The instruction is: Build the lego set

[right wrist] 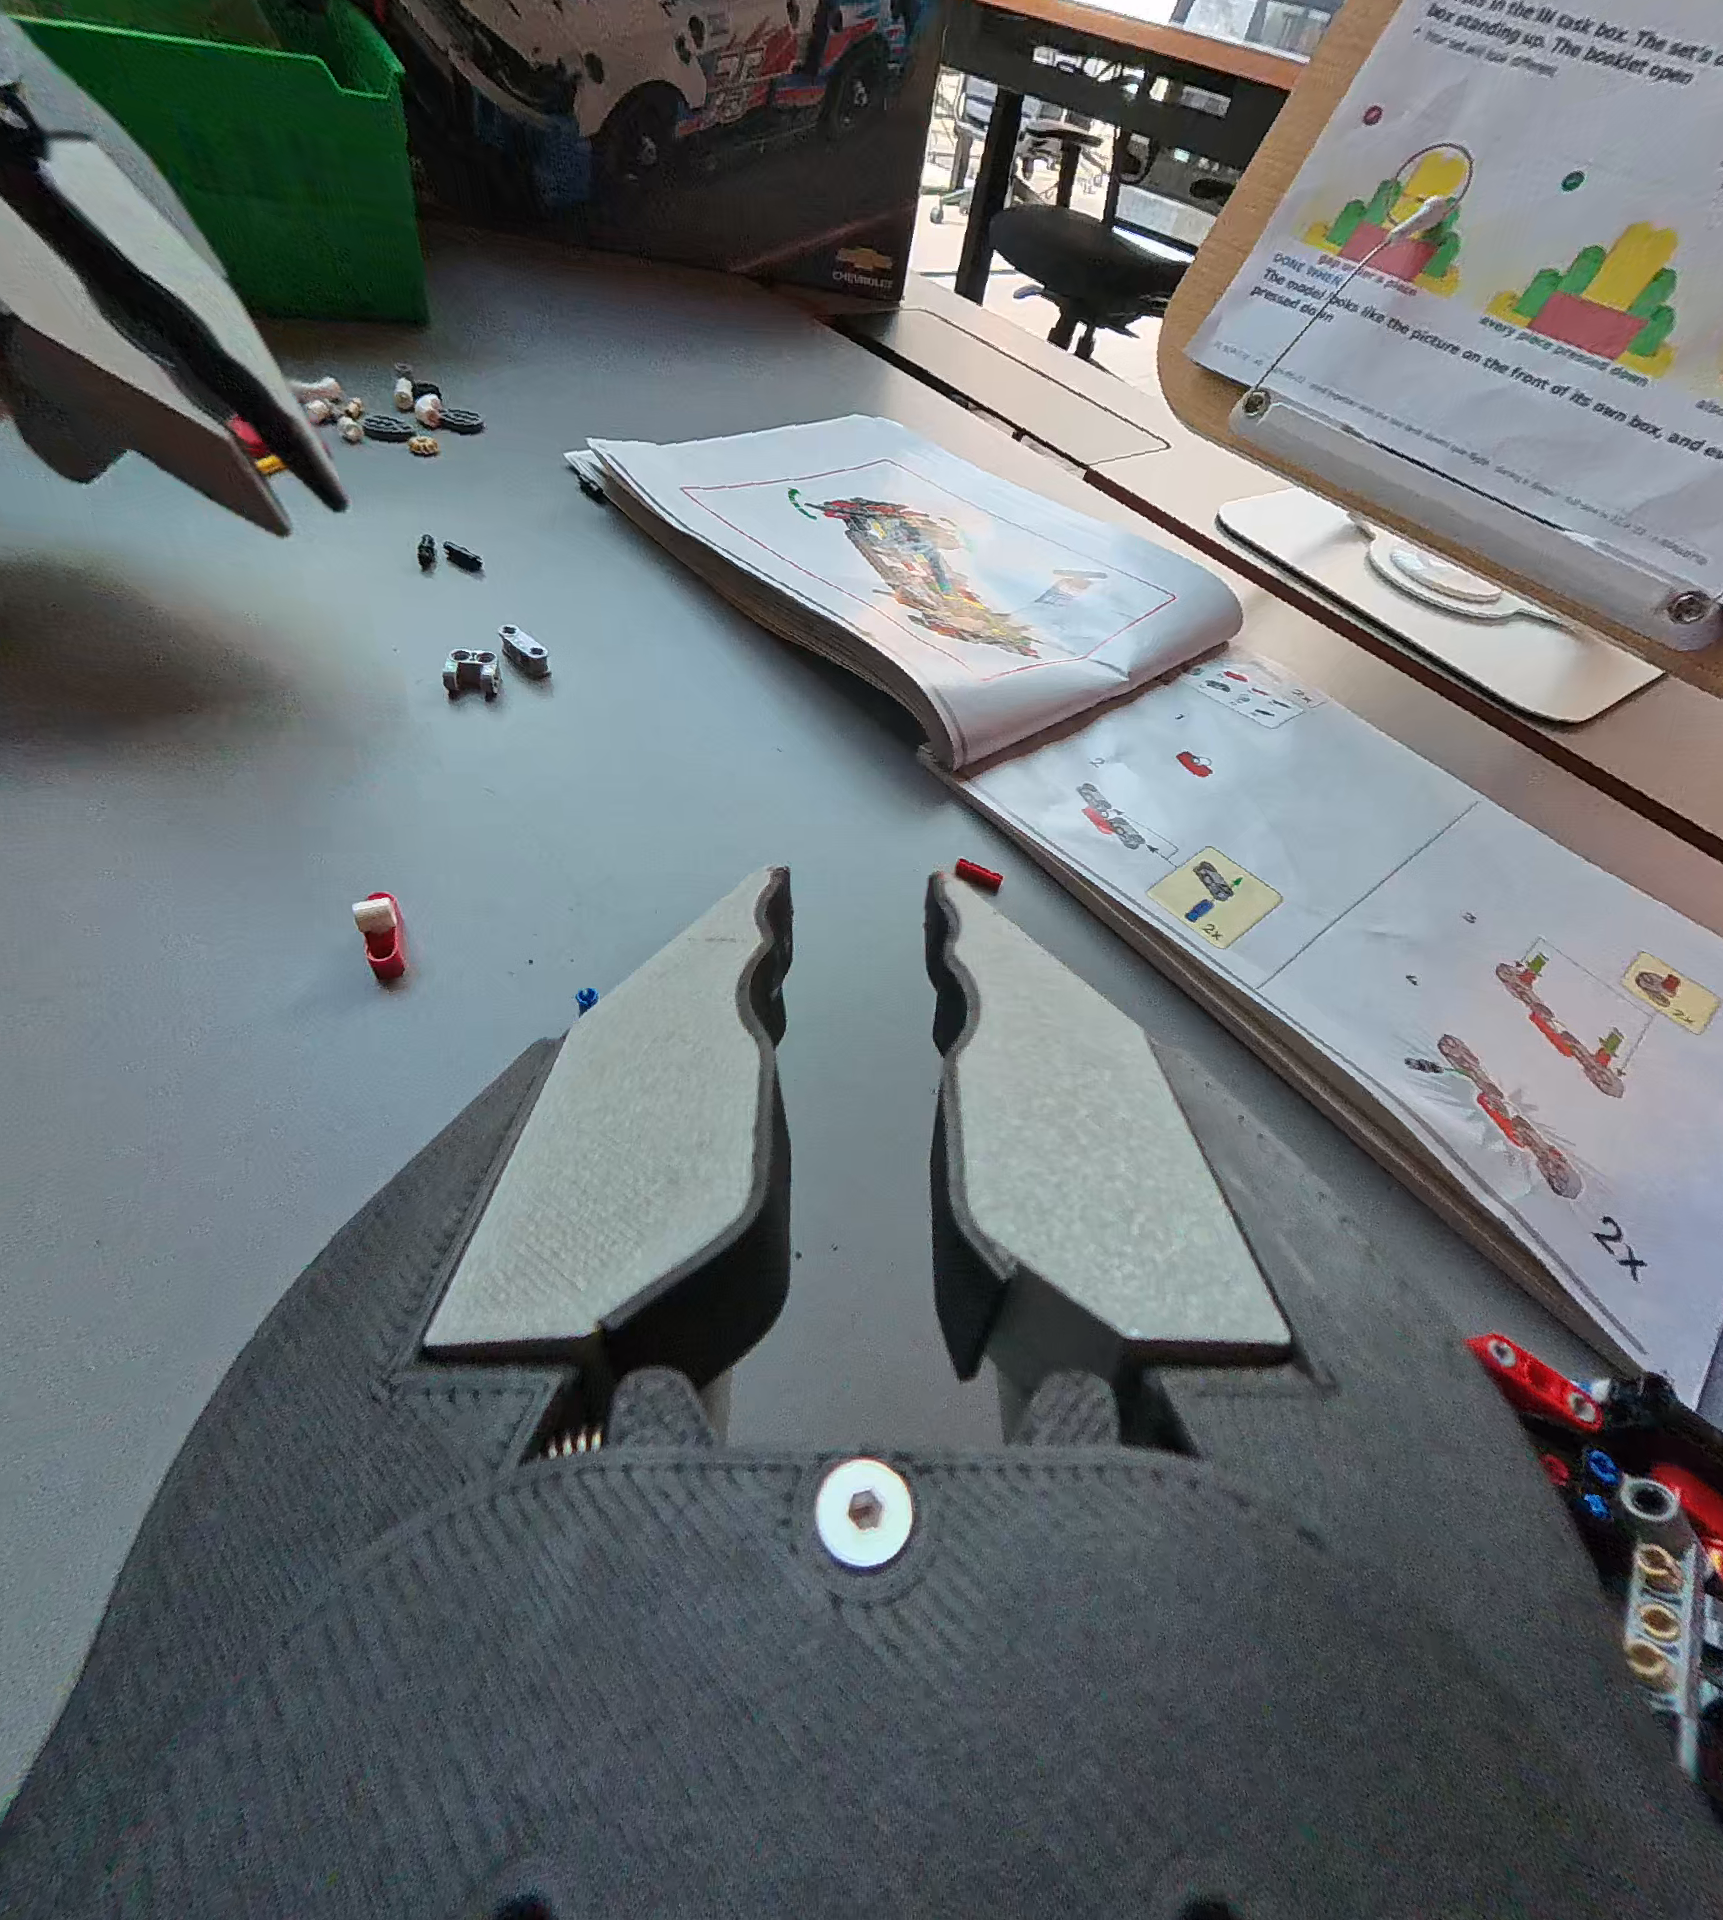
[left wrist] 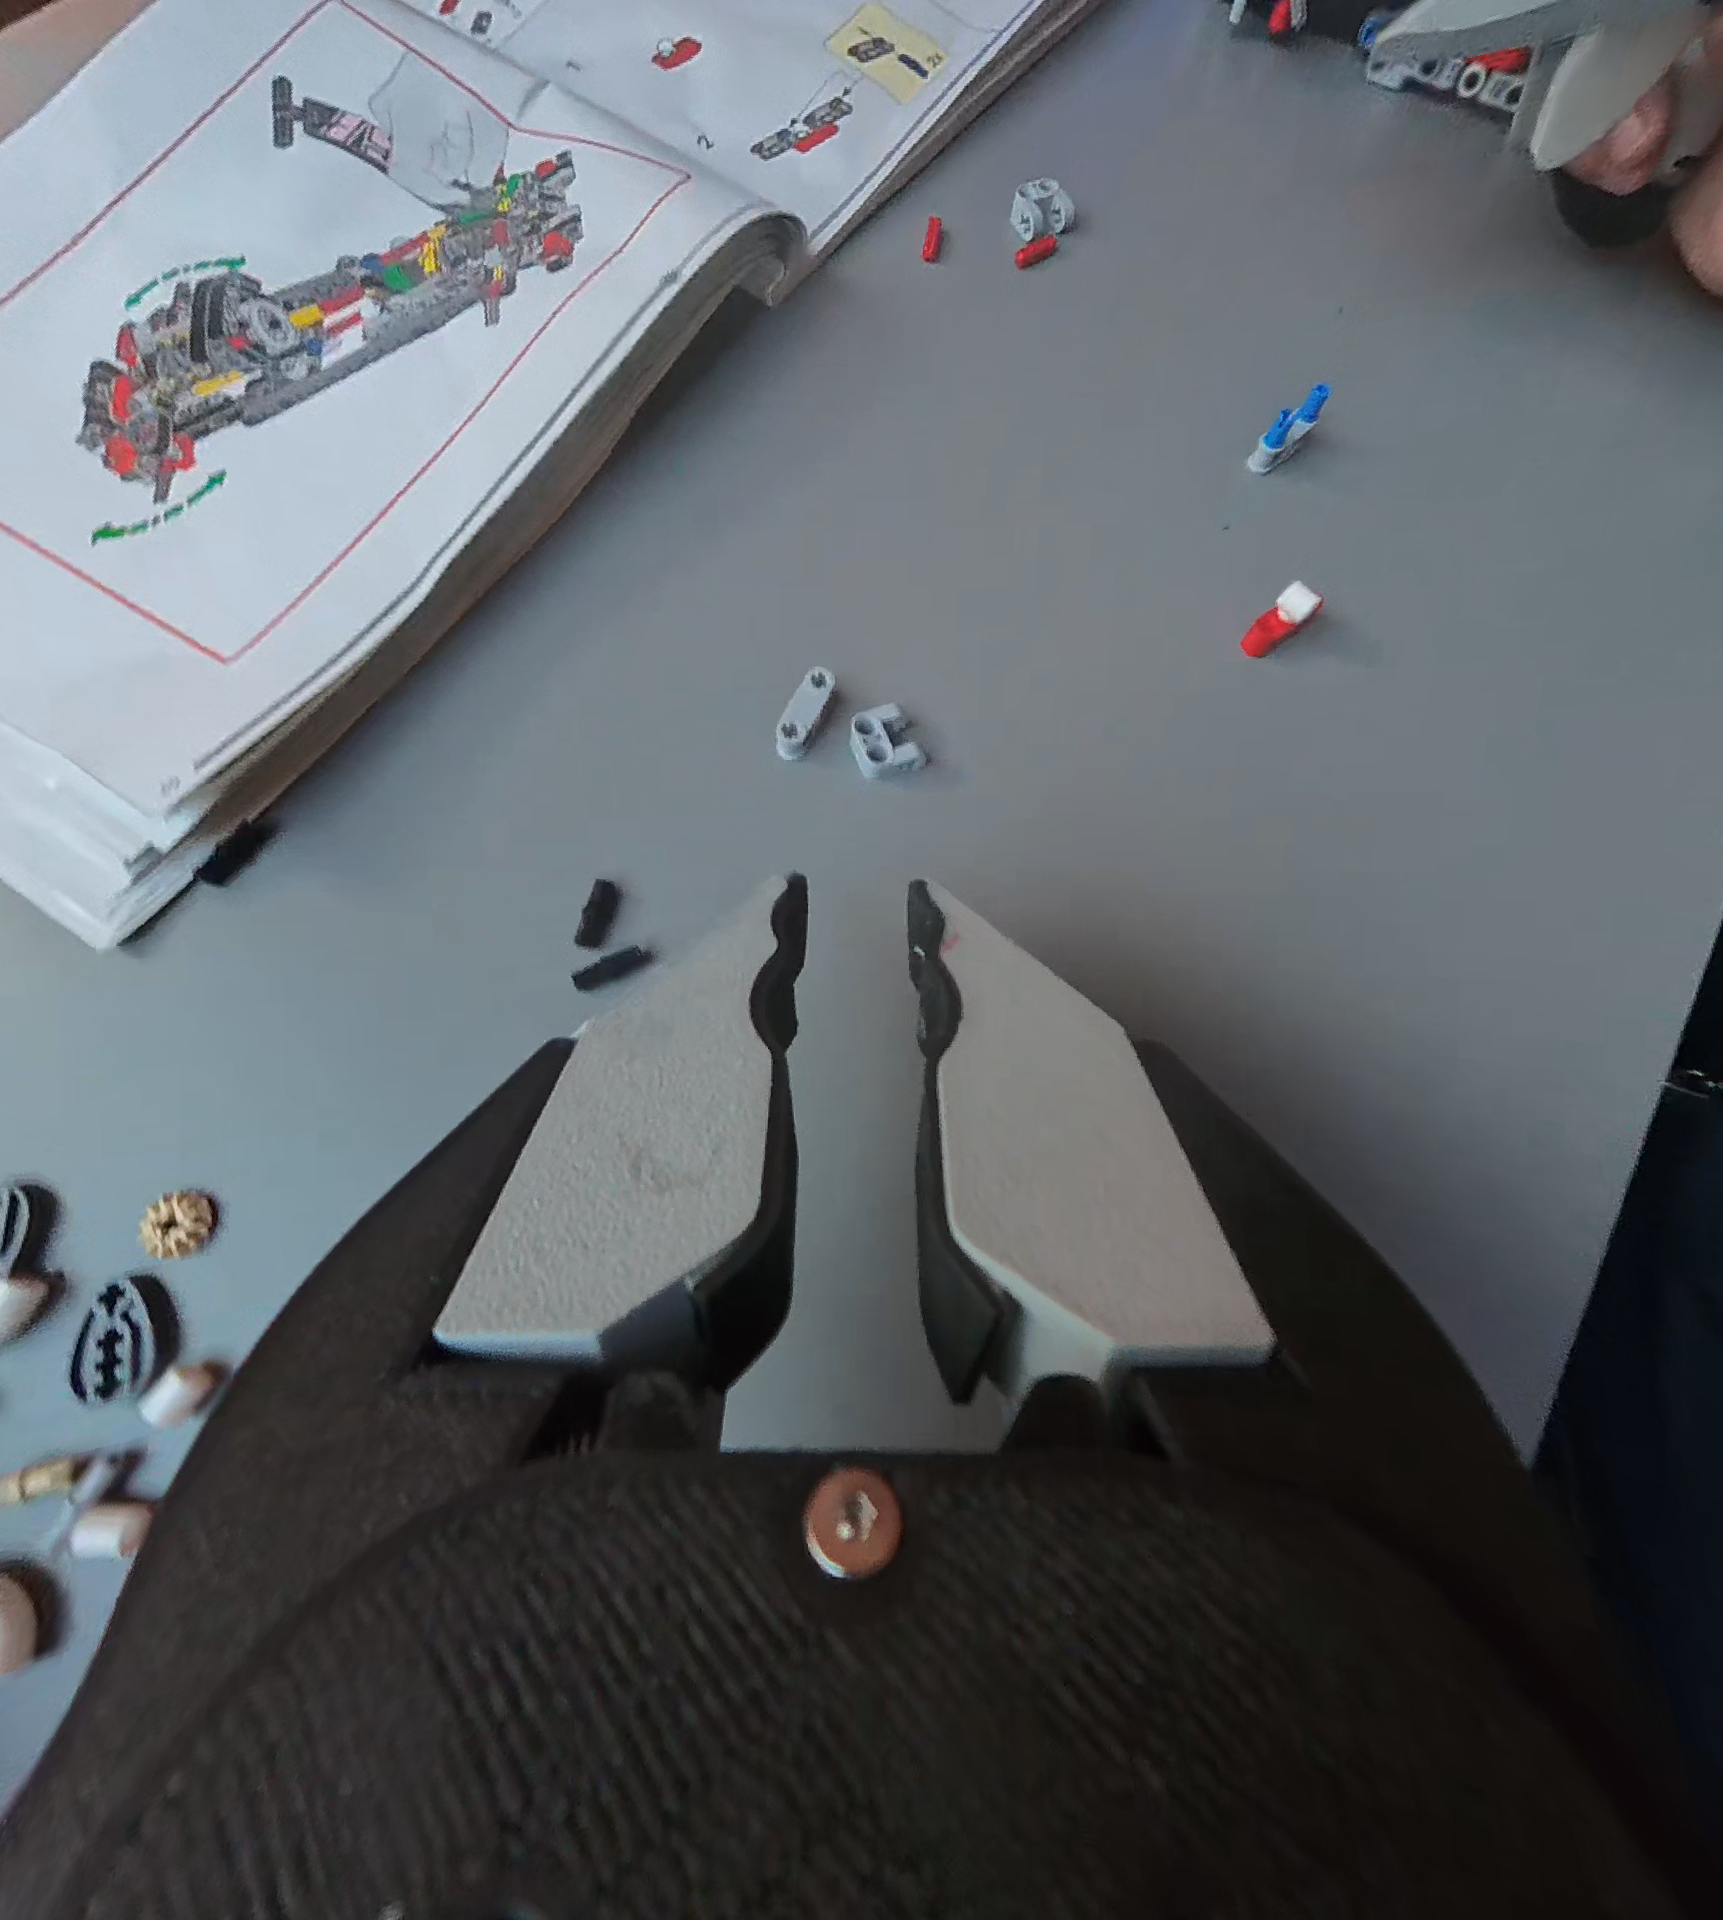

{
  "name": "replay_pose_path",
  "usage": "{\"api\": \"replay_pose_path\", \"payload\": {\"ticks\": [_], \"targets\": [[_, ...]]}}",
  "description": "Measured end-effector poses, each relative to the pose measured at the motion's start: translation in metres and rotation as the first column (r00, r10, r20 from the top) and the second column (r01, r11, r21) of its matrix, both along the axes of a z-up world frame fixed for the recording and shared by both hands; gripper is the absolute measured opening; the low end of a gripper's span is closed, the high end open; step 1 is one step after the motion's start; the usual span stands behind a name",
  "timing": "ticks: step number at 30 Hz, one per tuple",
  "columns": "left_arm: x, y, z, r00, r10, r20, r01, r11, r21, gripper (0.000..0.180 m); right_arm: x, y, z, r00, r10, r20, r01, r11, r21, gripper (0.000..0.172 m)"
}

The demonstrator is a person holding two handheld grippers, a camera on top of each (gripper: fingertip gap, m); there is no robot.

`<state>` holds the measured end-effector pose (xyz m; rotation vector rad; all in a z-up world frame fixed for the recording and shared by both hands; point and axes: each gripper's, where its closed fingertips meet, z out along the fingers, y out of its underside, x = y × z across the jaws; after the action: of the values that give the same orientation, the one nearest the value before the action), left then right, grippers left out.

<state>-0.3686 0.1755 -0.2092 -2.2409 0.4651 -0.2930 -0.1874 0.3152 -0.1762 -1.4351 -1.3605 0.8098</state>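
My left gripper (left wrist: 857, 891) hovers over the grey table (left wrist: 1044, 520), open, with nothing between its pads. Just ahead of it lie two light grey pieces (left wrist: 805, 712) (left wrist: 886, 740); two black pins (left wrist: 595, 912) lie to its left. My right gripper (right wrist: 857, 883) is also open and empty, low over the table. A red pin (right wrist: 978, 875) lies just beside its right fingertip and a blue pin (right wrist: 586, 1000) beside its left finger. A red-and-white piece (right wrist: 381, 935) stands to the left. The left gripper also shows in the right wrist view (right wrist: 311, 511), at the upper left.
An open instruction booklet (left wrist: 265, 364) (right wrist: 940, 582) lies on the table. Small wheels and white parts (left wrist: 57, 1382) lie at the left. A partly built red and black model (right wrist: 1688, 1538) sits at the right. A green bin (right wrist: 296, 187), a car-picture box (right wrist: 711, 135) and a clipboard stand (right wrist: 1522, 260) stand behind. About 25 cm separates my left fingertips from my right. The red pin (right wrist: 978, 875) is closer to my right gripper, around 12 cm from its tips; the left tips are 25 cm off. It is also in sight in the left wrist view (left wrist: 918, 250).
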Motion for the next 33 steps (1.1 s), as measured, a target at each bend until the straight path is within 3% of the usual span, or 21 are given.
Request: {"api": "replay_pose_path", "payload": {"ticks": [6, 10, 13, 17, 21, 24, 28, 33], "targets": [[0.003, 0.04, -0.015, 0.975, -0.161, -0.15, 0.151, 0.986, -0.072, 0.017, -0.001, -0.005, 0.0, 1.0, 0.022, 0.005, -0.022, 1.0, 0.019, 0.022], [0.009, 0.05, -0.029, 0.96, -0.245, -0.138, 0.225, 0.963, -0.148, 0.017, -0.001, -0.006, 0.0, 1.0, 0.029, 0.002, -0.029, 0.999, 0.02, 0.021], [0.013, 0.052, -0.038, 0.951, -0.27, -0.151, 0.241, 0.953, -0.181, 0.006, -0.001, -0.008, 0.001, 0.999, 0.037, -0.003, -0.037, 0.999, 0.02, 0.02], [0.017, 0.058, -0.039, 0.956, -0.252, -0.149, 0.225, 0.959, -0.174, 0.006, 0.002, -0.006, 0.005, 0.999, 0.027, -0.019, -0.027, 0.999, 0.024, 0.017], [0.006, 0.064, -0.017, 0.958, -0.198, -0.207, 0.176, 0.977, -0.12, 0.006, 0.005, -0.003, 0.008, 0.999, 0.018, -0.041, -0.018, 1.0, 0.006, 0.016], [-0.021, 0.054, 0.019, 0.955, -0.113, -0.275, 0.099, 0.993, -0.062, 0.005, 0.006, -0.002, 0.008, 0.999, 0.016, -0.046, -0.016, 1.0, -0.008, 0.016], [-0.039, 0.016, 0.055, 0.98, -0.036, -0.198, 0.032, 0.999, -0.026, 0.005, 0.005, -0.004, 0.008, 0.998, 0.029, -0.051, -0.03, 0.999, -0.014, 0.016], [-0.015, -0.023, 0.03, 0.993, -0.017, -0.118, 0.01, 0.998, -0.059, 0.005, 0.001, -0.008, 0.005, 0.998, 0.048, -0.031, -0.049, 0.999, -0.012, 0.016]]}}
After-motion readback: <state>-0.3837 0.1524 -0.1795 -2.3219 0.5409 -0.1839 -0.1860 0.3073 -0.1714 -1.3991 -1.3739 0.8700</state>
